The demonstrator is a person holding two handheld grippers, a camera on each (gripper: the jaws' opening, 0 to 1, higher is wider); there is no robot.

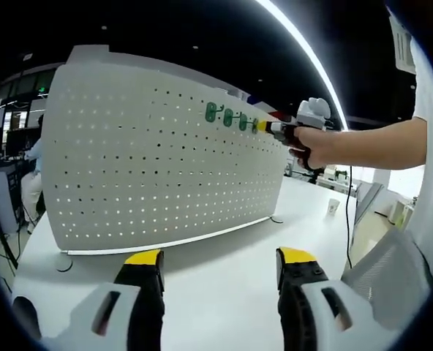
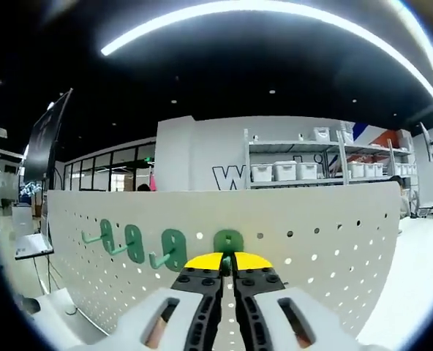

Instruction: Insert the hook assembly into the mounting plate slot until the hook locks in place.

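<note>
White perforated metal is what you get in the left gripper view — the pegboard [image 1: 158,161] stands upright on the white counter [image 1: 224,278], and near its top edge sits a row of green hooks [image 1: 227,117]. The left claw [image 1: 220,267] hangs low over the counter, jaws apart, nothing between them, well away from the board. From the right side of that view a person's hand [image 1: 326,146] brings the right claw [image 1: 275,127] up to the end of the hook row, just beside the last green piece.

In the right gripper view you're looking straight down the right claw [image 2: 227,265], its yellow tips pinched together on the fourth green hook [image 2: 229,241], which sits against the pegboard [image 2: 311,234] in line with three others [image 2: 136,245] already hanging to the left. Can't tell from here whether it's fully seated or just resting at the holes.

Handling-wise, I'd guess this is a small, light, stiff plastic part — no flex to speak of, a bit slick. The flat backplate is the sensible place to pinch it, since that keeps it square to the holes. It'll probably want a firm, straight push to click in; any twist and it could pop sideways out of the grip.
</note>
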